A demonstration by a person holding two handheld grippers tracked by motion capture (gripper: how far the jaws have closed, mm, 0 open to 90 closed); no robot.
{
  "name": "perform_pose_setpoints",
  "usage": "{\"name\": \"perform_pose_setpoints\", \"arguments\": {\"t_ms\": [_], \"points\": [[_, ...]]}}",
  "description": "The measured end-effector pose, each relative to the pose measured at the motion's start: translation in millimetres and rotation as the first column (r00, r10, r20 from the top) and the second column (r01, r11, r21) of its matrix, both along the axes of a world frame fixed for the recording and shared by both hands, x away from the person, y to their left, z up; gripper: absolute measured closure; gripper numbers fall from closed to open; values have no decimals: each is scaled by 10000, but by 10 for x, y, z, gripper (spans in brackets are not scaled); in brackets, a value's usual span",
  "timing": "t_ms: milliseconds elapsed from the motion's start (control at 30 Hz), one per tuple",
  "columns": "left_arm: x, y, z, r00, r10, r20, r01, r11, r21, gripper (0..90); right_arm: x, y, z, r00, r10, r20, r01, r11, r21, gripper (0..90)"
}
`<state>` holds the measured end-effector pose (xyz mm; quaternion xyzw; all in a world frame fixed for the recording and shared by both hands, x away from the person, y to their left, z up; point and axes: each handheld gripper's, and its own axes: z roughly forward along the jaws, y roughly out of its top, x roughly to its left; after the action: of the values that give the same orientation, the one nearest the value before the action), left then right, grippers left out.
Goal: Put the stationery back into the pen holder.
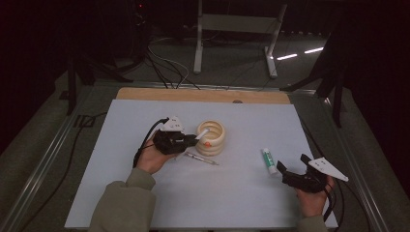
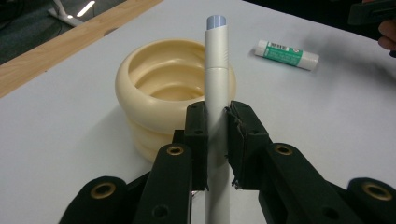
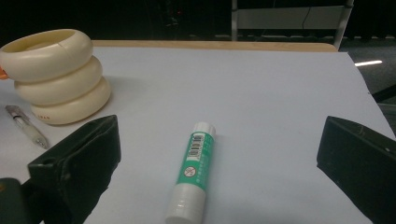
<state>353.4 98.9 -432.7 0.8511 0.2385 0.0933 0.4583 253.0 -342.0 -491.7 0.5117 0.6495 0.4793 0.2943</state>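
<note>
My left gripper (image 1: pixel 196 139) (image 2: pixel 216 126) is shut on a white marker (image 2: pixel 216 70) (image 1: pixel 203 132), pads clamped on its barrel. The marker's tip reaches over the rim of a cream ringed holder (image 1: pixel 211 137) (image 2: pixel 159 88) (image 3: pixel 53 74) in the middle of the mat. A green-and-white glue stick (image 1: pixel 269 160) (image 3: pixel 194 170) (image 2: pixel 287 54) lies flat to the right. My right gripper (image 1: pixel 292 164) (image 3: pixel 219 140) stands open just behind it, its jaws wide on either side of the stick and clear of it.
A clear pen (image 1: pixel 200 158) (image 3: pixel 27 127) lies on the white mat (image 1: pixel 232 193) in front of the holder. A small orange piece (image 1: pixel 207 143) shows at the holder's side. A wooden strip (image 1: pixel 203 95) borders the far edge, with stands and cables beyond.
</note>
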Motion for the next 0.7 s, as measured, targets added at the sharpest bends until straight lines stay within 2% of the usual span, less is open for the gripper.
{"name": "perform_pose_setpoints", "arguments": {"t_ms": [700], "points": [[59, -43, 112, 9998, 127, 119, -123, 9994, -310, 792, 3, 3, -2, 10000, 31, -7, -31, 10000, -15, 0]]}}
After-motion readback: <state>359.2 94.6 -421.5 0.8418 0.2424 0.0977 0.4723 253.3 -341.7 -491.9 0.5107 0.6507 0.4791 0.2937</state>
